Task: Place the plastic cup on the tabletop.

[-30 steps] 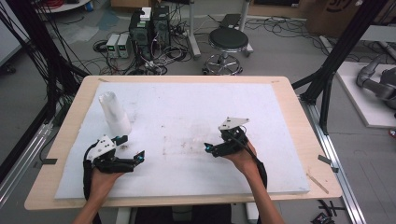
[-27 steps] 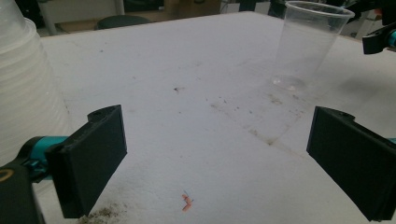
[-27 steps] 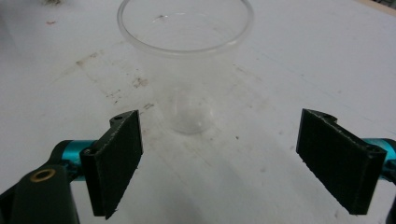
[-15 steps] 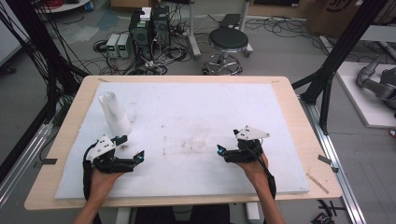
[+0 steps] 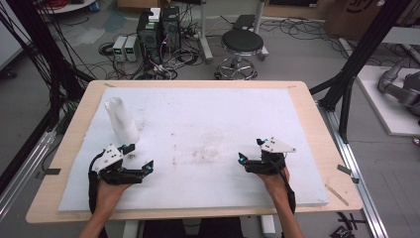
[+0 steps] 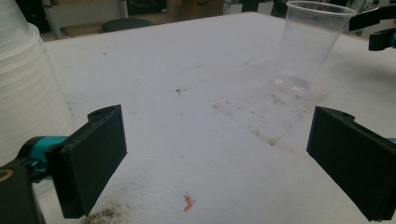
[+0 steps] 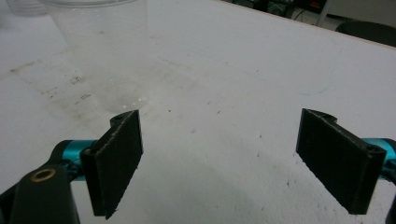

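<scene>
Far left of the white foam-covered table, a tall stack of translucent plastic cups is seen standing upright. Just below it, the left gripper is held low over the foam with its jaws spread wide and nothing between them; in the left gripper view the stack sits just beside the left-hand jaw. Toward the table's middle, a single clear plastic cup is set upright on the foam, apart from both grippers. At the right, the right gripper is likewise held wide open and empty, the cup lying ahead and to the left of its jaws.

Risk, as judged: the thin cup could be tipped or crushed if approached off-centre or squeezed hard; the stack could be knocked by the left gripper's outer jaw.

In the high view the single cup is barely made out against the foam. The stack's top and the cup's rim are cut off in the gripper views.
</scene>
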Action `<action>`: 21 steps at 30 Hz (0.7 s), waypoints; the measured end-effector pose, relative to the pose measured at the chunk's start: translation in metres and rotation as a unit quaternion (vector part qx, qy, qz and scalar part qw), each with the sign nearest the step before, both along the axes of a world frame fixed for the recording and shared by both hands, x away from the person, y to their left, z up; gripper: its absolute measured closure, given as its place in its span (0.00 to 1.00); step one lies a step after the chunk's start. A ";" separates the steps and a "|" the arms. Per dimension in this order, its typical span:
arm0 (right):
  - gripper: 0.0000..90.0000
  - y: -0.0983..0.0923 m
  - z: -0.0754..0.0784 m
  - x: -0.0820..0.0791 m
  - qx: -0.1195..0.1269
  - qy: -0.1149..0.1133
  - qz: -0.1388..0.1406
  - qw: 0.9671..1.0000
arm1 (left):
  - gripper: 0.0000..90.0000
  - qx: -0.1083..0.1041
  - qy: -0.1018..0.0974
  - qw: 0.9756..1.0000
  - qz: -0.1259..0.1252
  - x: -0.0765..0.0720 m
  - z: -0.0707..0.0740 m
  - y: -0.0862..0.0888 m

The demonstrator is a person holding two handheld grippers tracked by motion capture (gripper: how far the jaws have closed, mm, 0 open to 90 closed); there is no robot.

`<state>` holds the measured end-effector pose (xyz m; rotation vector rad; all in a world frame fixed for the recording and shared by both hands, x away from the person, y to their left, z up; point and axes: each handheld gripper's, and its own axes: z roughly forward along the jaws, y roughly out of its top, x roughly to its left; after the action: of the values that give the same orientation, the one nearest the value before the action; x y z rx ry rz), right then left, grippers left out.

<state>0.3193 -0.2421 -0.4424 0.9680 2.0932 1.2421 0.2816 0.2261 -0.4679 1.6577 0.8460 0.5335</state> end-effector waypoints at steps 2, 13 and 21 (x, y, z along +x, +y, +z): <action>0.16 0.000 -0.001 0.001 0.003 -0.003 0.001 1.000 | 0.05 0.001 -0.002 1.000 0.000 0.000 0.000 0.000; 0.16 -0.007 -0.010 0.000 0.013 0.004 -0.010 1.000 | 0.05 -0.008 0.005 1.000 0.000 0.001 0.000 0.002; 0.16 -0.006 -0.010 -0.002 0.009 -0.004 -0.012 1.000 | 0.05 -0.009 0.002 1.000 0.001 0.001 0.000 0.002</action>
<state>0.3173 -0.2481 -0.4526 0.9923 2.0624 1.2514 0.2824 0.2280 -0.4683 1.6422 0.8533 0.5224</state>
